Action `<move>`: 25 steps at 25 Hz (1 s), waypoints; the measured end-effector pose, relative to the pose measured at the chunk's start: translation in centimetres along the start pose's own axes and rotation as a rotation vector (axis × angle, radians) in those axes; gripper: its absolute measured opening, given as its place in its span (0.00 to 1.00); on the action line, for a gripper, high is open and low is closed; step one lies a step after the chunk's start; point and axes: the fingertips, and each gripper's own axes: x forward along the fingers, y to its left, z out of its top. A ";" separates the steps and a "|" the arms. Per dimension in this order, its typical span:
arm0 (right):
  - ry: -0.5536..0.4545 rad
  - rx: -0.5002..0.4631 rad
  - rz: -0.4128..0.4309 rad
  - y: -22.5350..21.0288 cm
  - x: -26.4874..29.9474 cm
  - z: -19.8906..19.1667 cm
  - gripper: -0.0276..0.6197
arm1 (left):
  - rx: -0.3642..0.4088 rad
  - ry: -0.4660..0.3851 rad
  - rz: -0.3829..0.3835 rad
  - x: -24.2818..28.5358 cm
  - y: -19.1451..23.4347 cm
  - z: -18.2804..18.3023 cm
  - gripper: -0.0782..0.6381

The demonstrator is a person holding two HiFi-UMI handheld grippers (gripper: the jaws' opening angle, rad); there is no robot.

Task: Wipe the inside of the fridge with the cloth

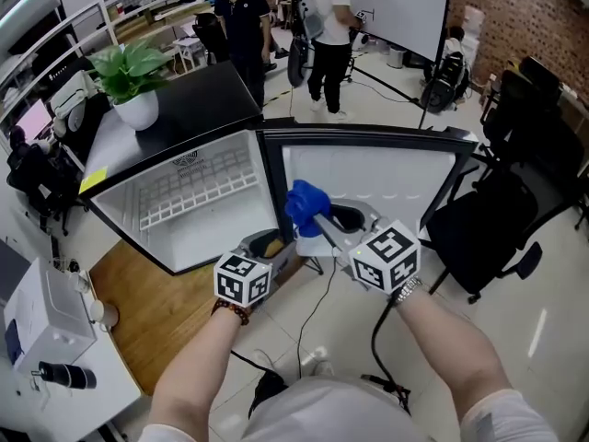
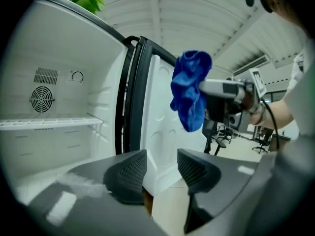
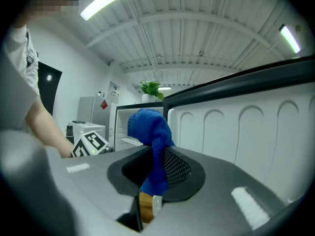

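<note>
Clamping the blue cloth (image 3: 150, 141), the right gripper (image 3: 155, 166) has its two jaws pressed together on a narrow waist of the fabric. The left gripper (image 2: 161, 168) stands with its jaws apart and nothing between the ribbed pads; only floor and the bottom edge of the door show through the gap.

Little writing can be read. Each gripper carries a marker cube (image 1: 242, 279) with black-and-white square patterns, not letters. A small dark print (image 1: 189, 161) sits on the upper front edge of the fridge (image 1: 120, 212), too small to make out. A red label (image 3: 104, 104) on a pale cabinet in the right gripper view is just as unreadable.

In the right gripper view the cloth's long axis runs up and down across the jaws: a bunched head rises above them and a short tail hangs below the pads. In the left gripper view the cloth (image 2: 191, 90) droops from the right gripper's tip, long axis near vertical, thick end up. From the head view the cloth (image 1: 306, 205) sticks out past the right gripper (image 1: 317, 221) toward the hinge side, in front of the white inner face of the open door (image 1: 386, 178). Whether it touches the door I cannot tell. It is outside the fridge's cavity, whose wire shelf (image 1: 198, 187) lies to its left. The left gripper (image 1: 267, 245) sits just beside it, lower.
</note>
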 end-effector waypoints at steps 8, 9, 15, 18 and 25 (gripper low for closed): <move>-0.063 -0.020 -0.151 -1.4 2.1 3.9 0.13 | -0.033 0.134 0.151 4.3 1.5 -3.2 0.40; -0.062 -0.021 -0.168 -1.6 2.4 4.2 0.13 | -0.043 0.146 0.161 4.7 1.7 -3.6 0.40; -0.036 0.003 -0.260 -2.7 3.9 5.0 0.13 | -0.083 0.183 0.207 6.1 2.4 -4.3 0.40; -0.016 0.020 -0.309 -3.2 4.3 4.8 0.13 | -0.099 0.197 0.230 6.6 2.9 -4.5 0.36; -0.005 0.034 -0.386 -4.3 4.2 4.4 0.13 | -0.110 0.232 0.228 7.4 2.5 -5.0 0.28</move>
